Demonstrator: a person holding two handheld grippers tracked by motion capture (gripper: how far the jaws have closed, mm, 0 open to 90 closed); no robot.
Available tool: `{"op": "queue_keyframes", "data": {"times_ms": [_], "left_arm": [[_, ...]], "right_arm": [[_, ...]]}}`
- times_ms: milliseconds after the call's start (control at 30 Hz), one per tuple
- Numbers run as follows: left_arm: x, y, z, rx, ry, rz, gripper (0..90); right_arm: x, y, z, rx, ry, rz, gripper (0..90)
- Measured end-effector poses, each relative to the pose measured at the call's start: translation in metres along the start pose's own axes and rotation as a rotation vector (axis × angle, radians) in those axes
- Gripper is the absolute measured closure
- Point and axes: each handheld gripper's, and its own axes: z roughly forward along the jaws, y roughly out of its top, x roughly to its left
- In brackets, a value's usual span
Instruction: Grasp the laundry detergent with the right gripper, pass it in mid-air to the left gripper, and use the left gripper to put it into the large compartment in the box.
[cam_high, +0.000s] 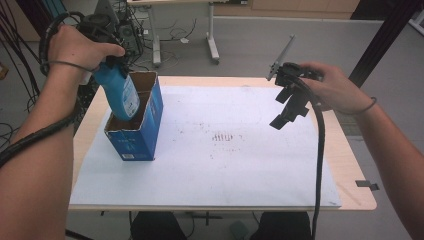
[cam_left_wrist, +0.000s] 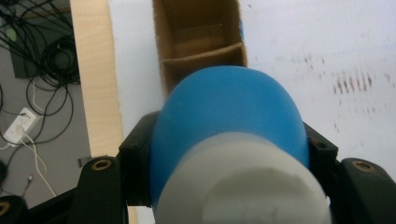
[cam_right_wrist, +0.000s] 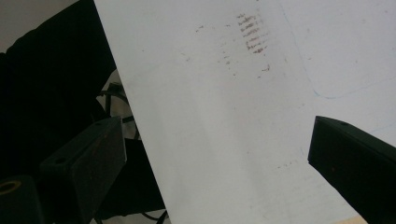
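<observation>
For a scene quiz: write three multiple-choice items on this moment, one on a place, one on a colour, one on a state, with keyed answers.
1. Where does the bottle's lower end sit?
A. inside the open box
B. on the bare sheet
C. off the table

2. What colour is the bottle's body?
A. red
B. blue
C. green

3. How do the right gripper's jaws stand?
A. shut on a cap
B. shut on the box
C. open, holding nothing

Answers: 1 A, the high view shows it dipping into the box; 2 B, blue in both views; 3 C, only the white sheet lies between them.
</observation>
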Motion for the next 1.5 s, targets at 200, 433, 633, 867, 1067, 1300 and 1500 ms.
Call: {"op": "queue_keyframes", "data": {"times_ms": [200,433,633,867,1067,1300,1500], "left_arm": [[0.006,0.001,0.021,0.006,0.009,-0.037,37.7],[0.005,-0.001,0.039,0.012,0.012,-0.039,37.7],[0.000,-0.002,0.054,0.026,0.023,-0.032,37.7],[-0.004,-0.004,0.070,0.040,0.015,-0.032,37.7],[-0.006,-0.007,0.085,0.053,0.013,-0.034,37.6],[-0.003,-0.011,0.097,0.063,0.011,-0.041,37.6],[-0.004,-0.013,0.108,0.066,0.017,-0.046,37.7]], "right_arm": [[-0.001,0.000,0.001,-0.005,-0.008,-0.001,4.3],[-0.003,-0.001,0.003,-0.008,0.004,0.008,4.1],[-0.004,-0.003,0.002,-0.011,0.004,0.013,4.1],[-0.003,-0.006,0.002,-0.017,0.004,0.017,4.1],[-0.003,-0.008,0.002,-0.022,0.002,0.014,4.1],[-0.002,-0.008,0.001,-0.031,0.001,0.011,4.1],[-0.002,-0.008,0.001,-0.033,0.003,0.012,3.9]]}}
